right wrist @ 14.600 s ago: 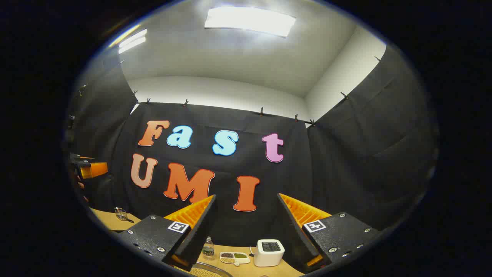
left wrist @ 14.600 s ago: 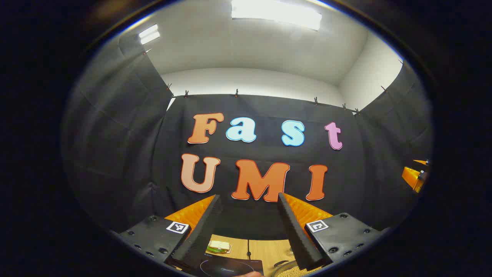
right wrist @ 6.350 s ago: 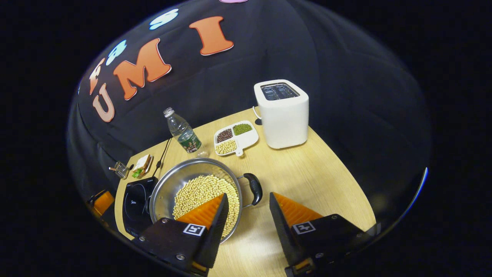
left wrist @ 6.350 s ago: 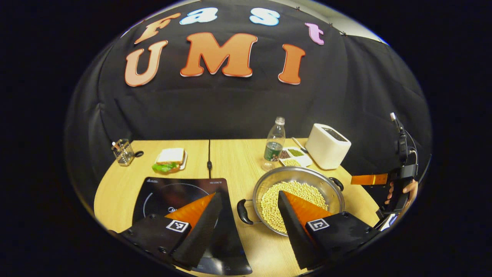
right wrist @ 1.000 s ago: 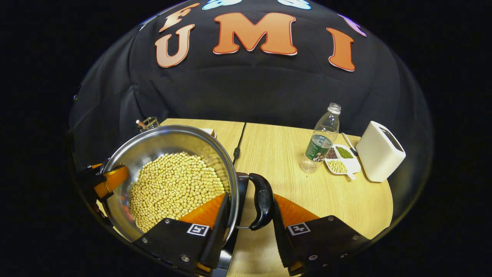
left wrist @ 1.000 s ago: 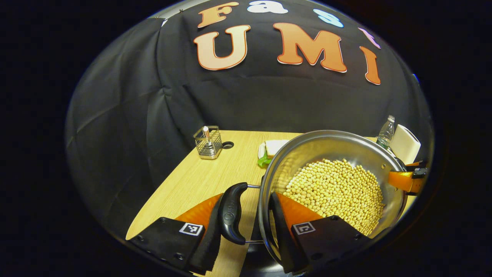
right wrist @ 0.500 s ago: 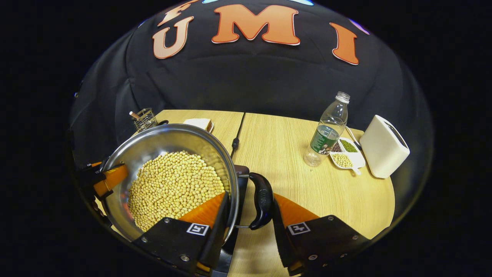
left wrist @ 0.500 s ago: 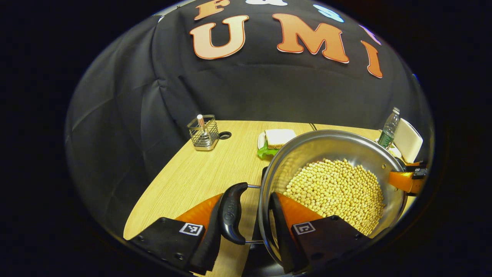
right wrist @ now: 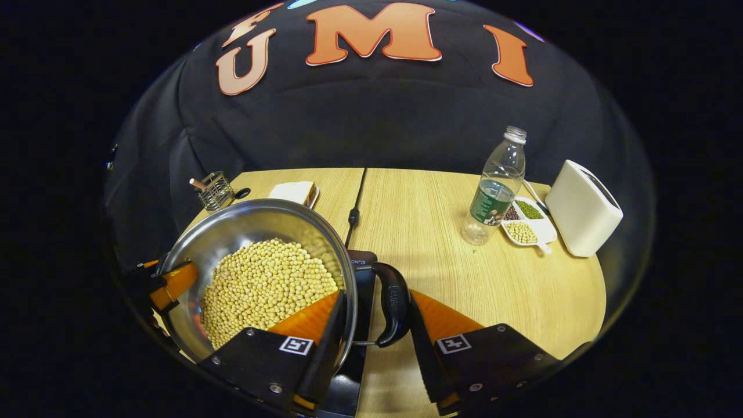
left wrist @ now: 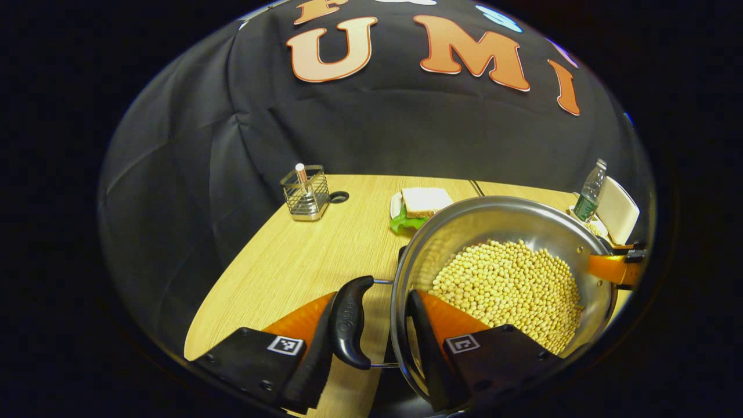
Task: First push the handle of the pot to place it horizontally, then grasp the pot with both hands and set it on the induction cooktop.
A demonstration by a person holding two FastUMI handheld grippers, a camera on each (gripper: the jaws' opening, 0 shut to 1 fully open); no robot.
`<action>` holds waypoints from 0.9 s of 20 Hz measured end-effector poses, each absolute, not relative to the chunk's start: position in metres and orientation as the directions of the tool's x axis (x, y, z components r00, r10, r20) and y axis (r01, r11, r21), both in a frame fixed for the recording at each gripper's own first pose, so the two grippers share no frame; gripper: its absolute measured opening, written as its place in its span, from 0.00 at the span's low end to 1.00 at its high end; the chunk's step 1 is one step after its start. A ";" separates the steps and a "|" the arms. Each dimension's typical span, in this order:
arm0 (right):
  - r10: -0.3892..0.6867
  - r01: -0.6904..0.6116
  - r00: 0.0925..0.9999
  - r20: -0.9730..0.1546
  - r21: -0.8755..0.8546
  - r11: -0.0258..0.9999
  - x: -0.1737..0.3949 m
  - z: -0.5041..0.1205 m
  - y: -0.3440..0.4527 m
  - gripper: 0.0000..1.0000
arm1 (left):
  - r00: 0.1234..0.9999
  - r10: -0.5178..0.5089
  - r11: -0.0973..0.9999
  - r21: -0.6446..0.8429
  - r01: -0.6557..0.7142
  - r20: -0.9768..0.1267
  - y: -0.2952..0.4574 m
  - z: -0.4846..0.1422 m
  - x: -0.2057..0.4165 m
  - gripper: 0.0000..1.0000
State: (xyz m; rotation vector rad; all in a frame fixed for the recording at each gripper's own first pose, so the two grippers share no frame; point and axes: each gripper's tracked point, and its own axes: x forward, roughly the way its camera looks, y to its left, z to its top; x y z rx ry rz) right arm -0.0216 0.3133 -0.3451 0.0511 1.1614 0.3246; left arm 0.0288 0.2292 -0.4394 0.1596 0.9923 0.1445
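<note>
A steel pot (left wrist: 505,220) full of pale beans hangs between my two grippers. My left gripper (left wrist: 371,342) is shut on the pot's black left handle (left wrist: 348,328), with one finger outside the handle and the other inside the rim. My right gripper (right wrist: 374,342) is shut the same way on the black right handle (right wrist: 395,310). The black induction cooktop (right wrist: 364,273) lies under the pot, and its corner shows by the right handle. Each gripper also appears across the pot in the other's view: the right gripper (left wrist: 612,270), the left gripper (right wrist: 168,287).
On the wooden table (right wrist: 441,261) stand a water bottle (right wrist: 493,191), a white toaster (right wrist: 583,209) and a divided dish of grains (right wrist: 525,229) at the right. A wire holder (left wrist: 305,191) and a sandwich plate (left wrist: 421,203) sit at the back left. A cable (right wrist: 353,215) runs to the cooktop.
Both grippers keep their hold on the handles. The table and the things at the back have slid upward in both views, so the grippers and pot have shifted slightly over the cooktop.
</note>
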 end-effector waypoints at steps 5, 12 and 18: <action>0.285 -0.231 0.451 -0.846 0.197 0.953 -0.006 -0.318 0.302 0.68 | 0.620 0.233 0.966 0.251 -0.060 -0.749 0.233 -0.406 0.044 0.72; 0.295 -0.238 0.697 -0.653 0.177 0.955 0.035 -0.223 0.256 0.69 | 0.780 0.229 0.966 0.238 -0.105 -0.582 0.204 -0.305 0.053 0.79; 0.302 -0.285 0.822 -0.483 0.110 0.952 0.028 -0.141 0.206 0.79 | 0.904 0.139 0.985 0.147 -0.086 -0.404 0.155 -0.191 0.044 0.83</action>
